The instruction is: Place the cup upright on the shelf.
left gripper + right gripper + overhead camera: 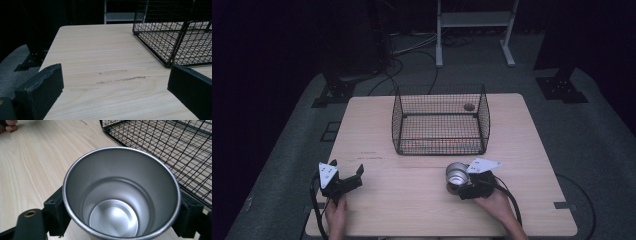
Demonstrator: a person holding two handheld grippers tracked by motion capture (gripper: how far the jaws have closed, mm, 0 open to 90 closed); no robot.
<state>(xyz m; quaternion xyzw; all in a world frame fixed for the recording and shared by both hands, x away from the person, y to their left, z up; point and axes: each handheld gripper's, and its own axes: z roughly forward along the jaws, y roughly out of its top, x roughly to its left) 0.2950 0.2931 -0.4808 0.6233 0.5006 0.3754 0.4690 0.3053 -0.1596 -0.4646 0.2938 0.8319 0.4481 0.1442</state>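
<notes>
Surface [412,200]: pale wood-grain top, rectangular, with faint scuff marks [117,78] left of centre, toward the near edge.

Wire basket [440,120]: black mesh, open-topped, standing at the middle of the surface toward the far edge. A small dark round item [469,106] lies inside near its far right corner; what it is cannot be told.

Metal cup [456,173]: plain silver steel, upright, mouth open upward, inside bare. It stands near the near edge, right of centre, just in front of the basket's near right corner and apart from it.

Right tool [460,187]: held in the person's right hand [494,202], jaws clamped on the metal cup from either side; in the right gripper view each black jaw presses against the cup wall below the rim.

Left tool [349,179]: held in the person's left hand [336,215] at the near left corner of the surface, jaws wide apart with nothing between them, pointing toward the basket's left side.

Floor [592,130]: grey carpet around the surface, with black cables [412,55] and a white frame [474,20] beyond the far edge.
</notes>
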